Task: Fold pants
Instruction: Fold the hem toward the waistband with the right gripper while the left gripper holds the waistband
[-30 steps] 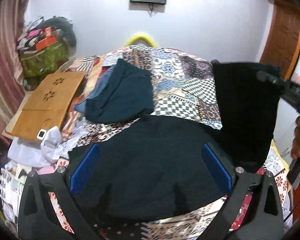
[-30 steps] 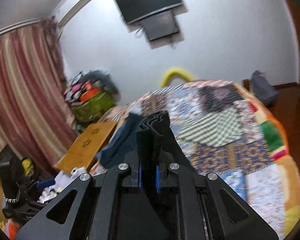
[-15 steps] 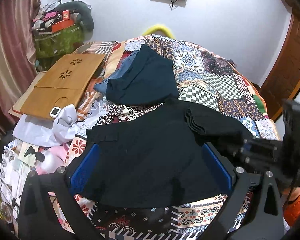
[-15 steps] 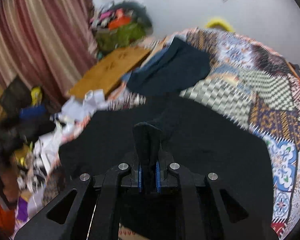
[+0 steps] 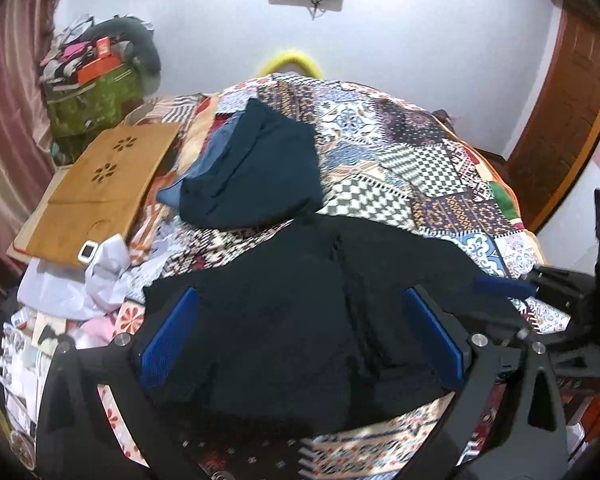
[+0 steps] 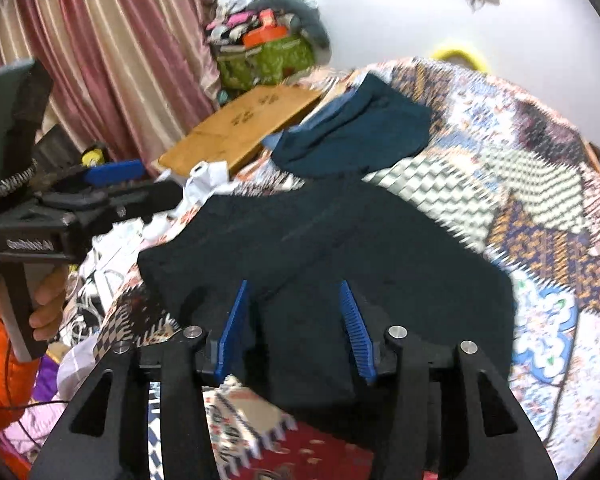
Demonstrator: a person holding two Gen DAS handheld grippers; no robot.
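The black pants (image 5: 300, 304) lie folded over on the patchwork bedspread (image 5: 420, 168), near its front edge; they also show in the right wrist view (image 6: 340, 240). My left gripper (image 5: 300, 340) is open just above the pants, its blue pads (image 5: 168, 336) wide apart and holding nothing. My right gripper (image 6: 296, 328) is open over the near edge of the pants, empty. It also shows at the right of the left wrist view (image 5: 540, 292). The left gripper shows at the left of the right wrist view (image 6: 112, 184).
A dark teal folded garment (image 5: 256, 172) lies on the bed behind the pants. A wooden lap board (image 5: 100, 184) and white cloths (image 5: 100, 276) sit at the bed's left. A green bag (image 5: 96, 100) and curtain (image 6: 120, 60) stand beyond.
My right gripper carried the pants' end down from the air, laid it over the rest, and opened, letting go. The left gripper stayed open over the pants.
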